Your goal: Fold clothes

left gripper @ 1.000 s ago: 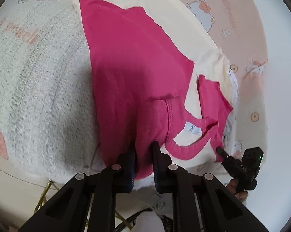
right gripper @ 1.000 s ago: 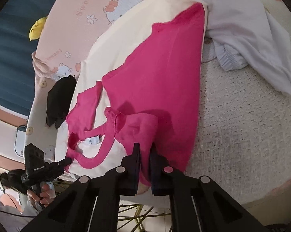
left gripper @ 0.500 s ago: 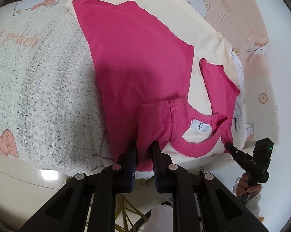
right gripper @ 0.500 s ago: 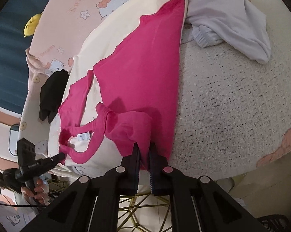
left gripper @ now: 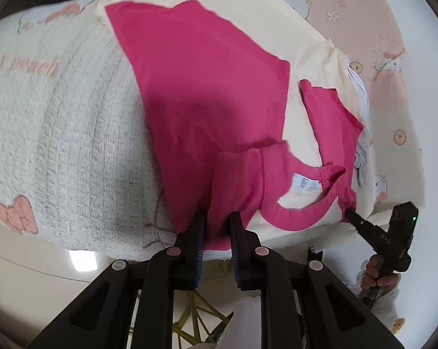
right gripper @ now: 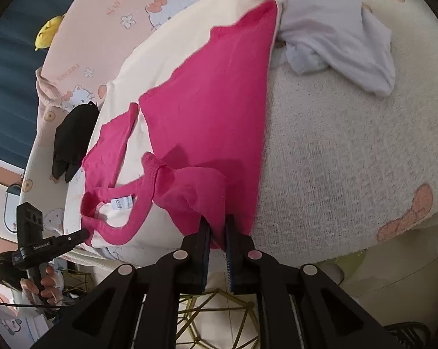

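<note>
A pink and cream shirt (left gripper: 207,93) lies on a white knit blanket (left gripper: 67,133), with one side folded over its middle and the collar near the front edge. My left gripper (left gripper: 217,218) is shut on the folded pink shoulder beside the collar label (left gripper: 304,181). In the right wrist view the shirt (right gripper: 213,110) lies the same way. There my right gripper (right gripper: 218,224) has a bunch of pink shoulder fabric between its pads, and its jaws are opening. Each view shows the other gripper's tip at the far end of the collar: the right gripper (left gripper: 349,211) and the left gripper (right gripper: 83,234).
A crumpled white garment (right gripper: 335,29) lies at the back right beside the shirt's hem. A black item (right gripper: 73,133) and a yellow plush (right gripper: 48,30) sit on the pink cartoon sheet (right gripper: 102,29). A gold wire frame (right gripper: 219,314) stands on the floor below the blanket's edge.
Both grippers have drawn back toward the near edge with the shirt's shoulder. More of the blanket's edge and the floor shows. The gap between the right jaws is slightly wider.
</note>
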`<state>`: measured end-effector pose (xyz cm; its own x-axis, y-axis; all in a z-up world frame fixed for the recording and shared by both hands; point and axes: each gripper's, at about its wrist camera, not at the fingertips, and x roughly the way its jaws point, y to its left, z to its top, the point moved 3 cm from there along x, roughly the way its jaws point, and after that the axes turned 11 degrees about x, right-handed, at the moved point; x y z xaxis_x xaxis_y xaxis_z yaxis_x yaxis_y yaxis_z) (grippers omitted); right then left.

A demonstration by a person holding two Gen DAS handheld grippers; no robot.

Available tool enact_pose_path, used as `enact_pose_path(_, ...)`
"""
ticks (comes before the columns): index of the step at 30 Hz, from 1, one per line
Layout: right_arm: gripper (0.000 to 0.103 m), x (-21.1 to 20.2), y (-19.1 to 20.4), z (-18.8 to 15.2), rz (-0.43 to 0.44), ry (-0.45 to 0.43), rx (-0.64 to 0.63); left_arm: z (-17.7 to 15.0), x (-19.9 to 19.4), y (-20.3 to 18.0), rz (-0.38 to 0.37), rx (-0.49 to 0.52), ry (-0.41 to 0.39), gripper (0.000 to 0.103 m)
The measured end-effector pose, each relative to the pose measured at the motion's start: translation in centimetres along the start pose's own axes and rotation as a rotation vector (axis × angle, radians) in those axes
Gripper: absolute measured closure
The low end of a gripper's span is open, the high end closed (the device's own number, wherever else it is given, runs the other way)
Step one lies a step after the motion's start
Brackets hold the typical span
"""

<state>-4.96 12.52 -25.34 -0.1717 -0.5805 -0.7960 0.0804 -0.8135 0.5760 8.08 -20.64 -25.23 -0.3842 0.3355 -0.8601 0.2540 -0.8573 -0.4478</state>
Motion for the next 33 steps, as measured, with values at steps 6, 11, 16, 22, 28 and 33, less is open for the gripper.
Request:
enact_pose_path(6, 0.06, -1.4, 0.9, 0.9, 0.017, -0.085, -0.001, 1.4, -1.5, -0.6, -0.039, 0.004, -0.036, 0.088)
enact_pose_path(11, 0.06, -1.3, 0.3, 1.7, 0.027, -0.09, 0.045, 1.7, -1.6, 0.2, -0.032, -0.026, -0.035, 0.088)
enact_pose_path(16, 0.06, -0.9, 0.6, 1.8, 0.041, -0.09, 0.024, 1.9, -2.1, 0.5, -0.159, -0.103, -0.068, 0.084)
enact_pose_path(22, 0.06, -0.1, 0.5, 2.1, 0.118, -0.065, 0.076, 2.5, -1.5, -0.3, -0.181, -0.083, -0.102, 0.035)
enact_pose_path(28, 0.06, 0.3, 0.0, 2.3, 0.125, -0.08, 0.122, 2.9, 0.4, 0.5, -0.104, -0.088, -0.059, 0.035)
enact_pose_path(33, 0.061, 0.7, -0.3, 2.1, 0.15, -0.079, 0.134, 2.3, 0.6, 0.9, -0.111, -0.09, -0.069, 0.053)
